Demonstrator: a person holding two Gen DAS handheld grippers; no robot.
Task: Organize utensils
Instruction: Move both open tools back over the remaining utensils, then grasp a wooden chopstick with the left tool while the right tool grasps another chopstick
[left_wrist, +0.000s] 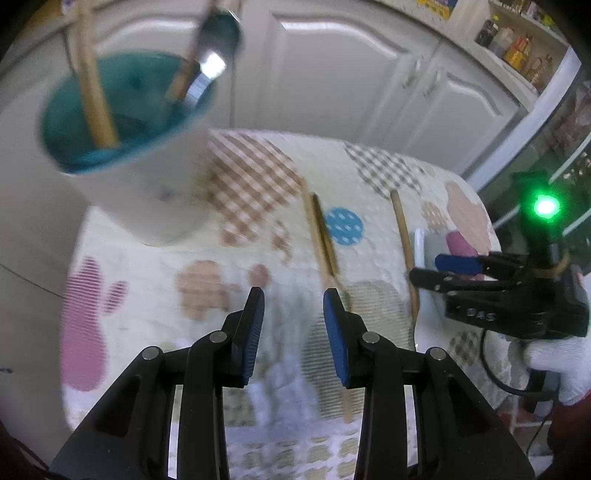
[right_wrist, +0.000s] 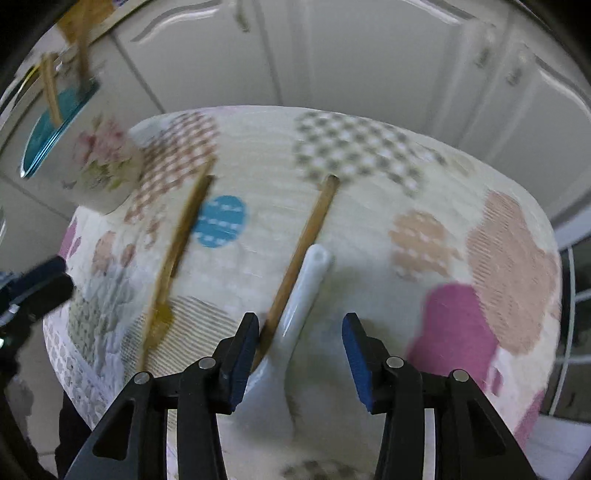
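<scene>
Your right hand-held gripper (right_wrist: 299, 354) hangs open over the bench (right_wrist: 369, 206), its jaws straddling the white ceramic spoon (right_wrist: 295, 314) and the wooden stick (right_wrist: 306, 240) touching its left side.

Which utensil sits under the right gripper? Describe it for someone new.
On the round table's patchwork cloth, look just ahead of the right gripper. The white ceramic spoon lies beside a wooden stick. It is the only white, glossy utensil lying there.
</scene>
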